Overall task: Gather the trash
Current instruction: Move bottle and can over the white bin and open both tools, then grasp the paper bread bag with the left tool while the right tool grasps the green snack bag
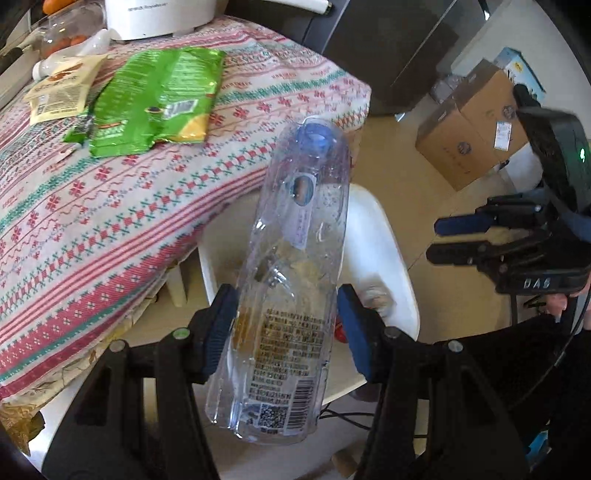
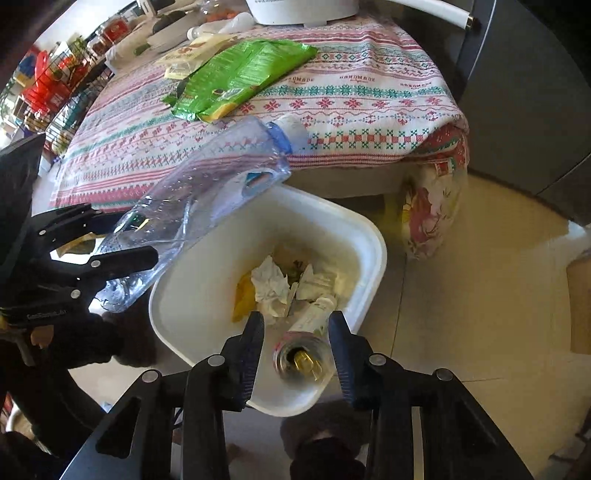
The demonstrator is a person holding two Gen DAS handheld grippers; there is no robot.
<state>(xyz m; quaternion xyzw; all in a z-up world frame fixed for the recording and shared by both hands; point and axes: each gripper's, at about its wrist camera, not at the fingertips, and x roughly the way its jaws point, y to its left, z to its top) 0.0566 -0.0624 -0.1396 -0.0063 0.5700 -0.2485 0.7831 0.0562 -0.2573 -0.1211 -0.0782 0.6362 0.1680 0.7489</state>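
Note:
My left gripper point(image 1: 286, 325) is shut on a clear plastic bottle point(image 1: 291, 266) with a blue cap, held tilted above the white bin point(image 1: 384, 236). In the right wrist view the bottle point(image 2: 192, 206) hangs over the bin's near left rim point(image 2: 173, 295). My right gripper point(image 2: 297, 350) is open over the bin, with a small can or jar point(image 2: 303, 360) blurred between its fingers and not touched by them. The right gripper also shows in the left wrist view point(image 1: 443, 240). A green snack bag point(image 1: 155, 103) and a beige packet point(image 1: 62, 88) lie on the table.
The table has a patterned cloth point(image 2: 332, 107) and stands behind the bin. The bin holds crumpled paper point(image 2: 271, 284) and a yellow wrapper. A cardboard box point(image 1: 476, 129) sits on the floor at the right. A white appliance point(image 1: 155, 16) stands at the table's back.

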